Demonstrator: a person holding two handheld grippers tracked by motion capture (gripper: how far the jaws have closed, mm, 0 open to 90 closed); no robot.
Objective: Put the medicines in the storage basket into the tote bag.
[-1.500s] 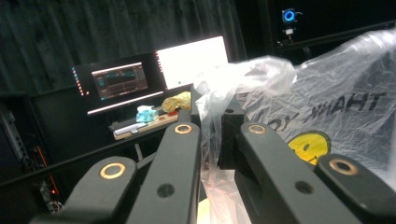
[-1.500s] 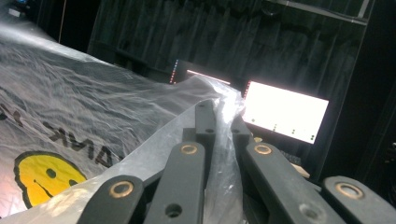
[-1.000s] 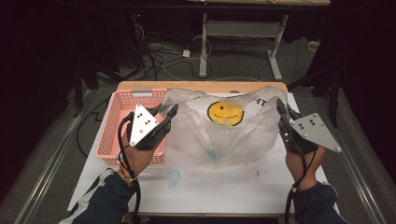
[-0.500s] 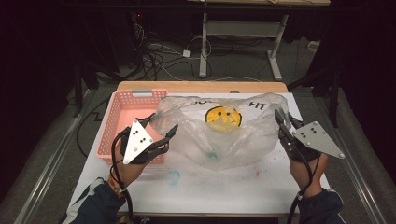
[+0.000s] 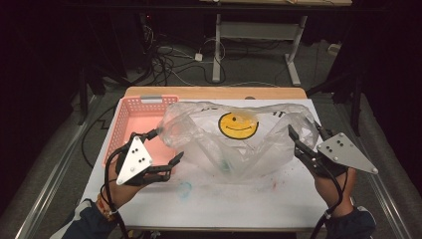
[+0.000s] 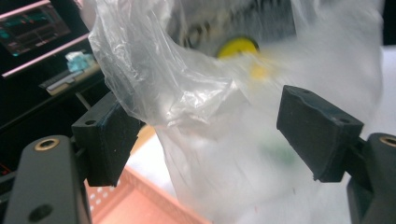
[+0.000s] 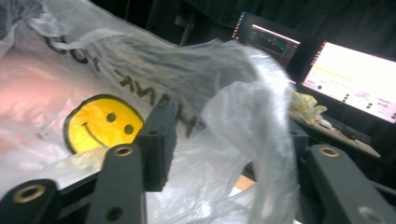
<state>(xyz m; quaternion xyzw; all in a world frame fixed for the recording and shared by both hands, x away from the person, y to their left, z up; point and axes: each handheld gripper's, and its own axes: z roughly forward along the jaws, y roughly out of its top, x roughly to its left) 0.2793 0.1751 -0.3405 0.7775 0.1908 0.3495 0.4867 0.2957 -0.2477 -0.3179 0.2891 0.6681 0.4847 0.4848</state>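
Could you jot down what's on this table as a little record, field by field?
Surface: white table with faint colour stains
Main item: clear plastic bag printed with a yellow smiley face
Beside it: pink basket, at the bag's left
Left tool: jaws apart, the bag's crumpled edge between them
Right tool: jaws apart, a fold of the bag draped between them

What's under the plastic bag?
The plastic bag lies on the white table, its left edge over the pink basket. A faint green smudge shows through; whether anything else sits beneath is hidden.
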